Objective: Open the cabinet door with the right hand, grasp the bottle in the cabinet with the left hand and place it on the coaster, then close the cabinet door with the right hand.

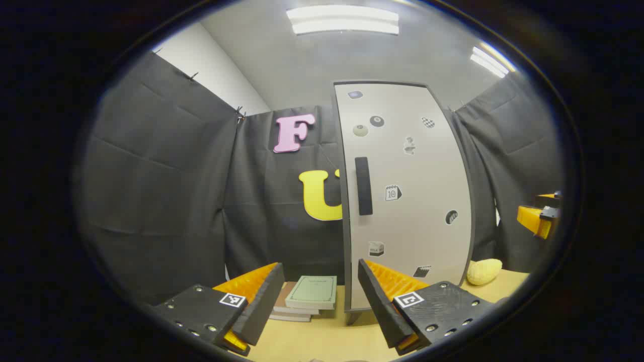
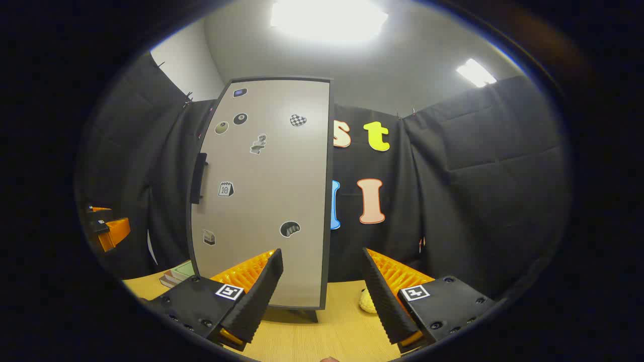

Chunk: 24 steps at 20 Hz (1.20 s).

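Tall flat pale cabinet door [image 1: 407, 196] shut, dotted with small stickers, dark oblong handle [image 1: 363, 186], standing on smooth light-wood bench [image 1: 322, 337], stacked books [image 1: 307, 296] beside, knobbly yellow lump [image 1: 484, 271], left gripper [image 1: 320, 301] and right gripper [image 2: 322, 291] both released, ridged pads, creased black cloth walls

Stacked books [image 1: 311, 294], yellow plush [image 1: 484, 271], table [image 1: 327, 337]

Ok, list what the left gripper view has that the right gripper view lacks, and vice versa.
Left gripper view: the left claw open, with the stack of books in plain sight. Right gripper view: the right claw open, the books just a sliver at the cabinet's edge. Both: the shut cabinet door with its dark handle, the wooden table and a yellow knitted thing.
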### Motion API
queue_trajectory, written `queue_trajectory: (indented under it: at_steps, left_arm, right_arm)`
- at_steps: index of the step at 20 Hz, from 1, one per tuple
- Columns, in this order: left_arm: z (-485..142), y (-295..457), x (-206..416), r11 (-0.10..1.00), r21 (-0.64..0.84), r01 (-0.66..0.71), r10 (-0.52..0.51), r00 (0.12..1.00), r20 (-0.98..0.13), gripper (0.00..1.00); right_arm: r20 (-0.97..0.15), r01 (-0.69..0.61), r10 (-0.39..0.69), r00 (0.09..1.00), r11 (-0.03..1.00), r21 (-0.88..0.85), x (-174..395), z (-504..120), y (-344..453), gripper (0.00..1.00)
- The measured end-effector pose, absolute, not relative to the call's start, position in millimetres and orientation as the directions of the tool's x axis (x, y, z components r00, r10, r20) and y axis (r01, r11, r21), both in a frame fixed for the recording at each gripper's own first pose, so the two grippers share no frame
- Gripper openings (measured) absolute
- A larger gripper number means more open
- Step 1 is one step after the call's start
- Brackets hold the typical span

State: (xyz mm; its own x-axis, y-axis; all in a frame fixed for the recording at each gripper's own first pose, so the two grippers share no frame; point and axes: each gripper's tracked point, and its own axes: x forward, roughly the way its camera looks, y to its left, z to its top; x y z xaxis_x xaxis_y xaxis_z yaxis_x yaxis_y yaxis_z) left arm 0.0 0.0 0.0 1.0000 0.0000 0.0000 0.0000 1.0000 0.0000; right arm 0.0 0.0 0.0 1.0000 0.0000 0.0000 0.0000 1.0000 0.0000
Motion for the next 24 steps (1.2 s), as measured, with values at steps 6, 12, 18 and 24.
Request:
queue_trajectory:
  at_steps: [6,12,18,24]
  left_arm:
    - [-0.6,6.5,-3.4,1.000,-0.004,-0.008,0.008,1.000,-0.001,0.91]
    - [-2.4,18.2,-4.3,1.000,0.000,-0.027,0.027,1.000,-0.005,0.91]
    - [-2.3,43.4,-5.5,0.998,0.009,-0.069,0.069,0.998,0.000,0.91]
    - [-11.8,90.8,-14.6,0.988,0.031,-0.152,0.153,0.988,-0.016,0.91]
  right_arm:
    - [-0.001,-0.017,0.017,1.000,1.000,-0.009,-0.2,2.1,10.1,0.98]
    - [-0.012,-0.043,0.043,0.999,0.999,-0.002,3.1,3.9,24.1,0.97]
    - [-0.008,-0.096,0.096,0.995,0.995,0.009,23.1,23.3,52.8,0.98]
    - [0.018,-0.186,0.185,0.983,0.983,0.017,57.9,69.6,101.3,0.98]
